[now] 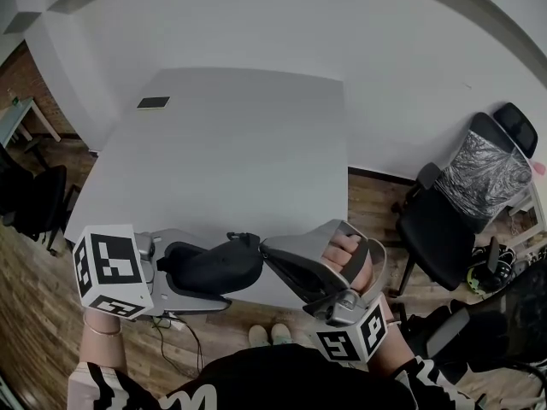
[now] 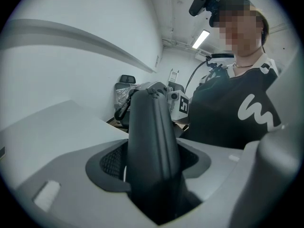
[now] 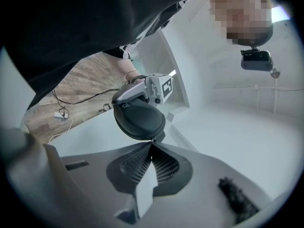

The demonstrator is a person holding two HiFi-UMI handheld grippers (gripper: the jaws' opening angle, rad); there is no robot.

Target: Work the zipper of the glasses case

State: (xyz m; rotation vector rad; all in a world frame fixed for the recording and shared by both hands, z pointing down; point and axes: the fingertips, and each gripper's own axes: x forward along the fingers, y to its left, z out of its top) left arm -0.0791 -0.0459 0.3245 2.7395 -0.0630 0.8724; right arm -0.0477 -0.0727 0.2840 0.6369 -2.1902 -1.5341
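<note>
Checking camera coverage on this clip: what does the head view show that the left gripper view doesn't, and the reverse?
Head view only: the person's shoes, and the left gripper's marker cube. Left gripper view only: ceiling lights and the head camera. Both: the glasses case clamped in the left gripper, with the right gripper shut on the zipper pull at its far end.

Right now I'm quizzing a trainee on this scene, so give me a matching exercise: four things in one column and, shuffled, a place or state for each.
Things:
1. glasses case
2. right tongs
3. office chair
4. flat dark pad

Places or states:
A. on the floor, right of the table
B. near the table's far left corner
C. clamped in the left tongs
D. shut on the zipper pull

Pairs: 1-C, 2-D, 3-A, 4-B
</note>
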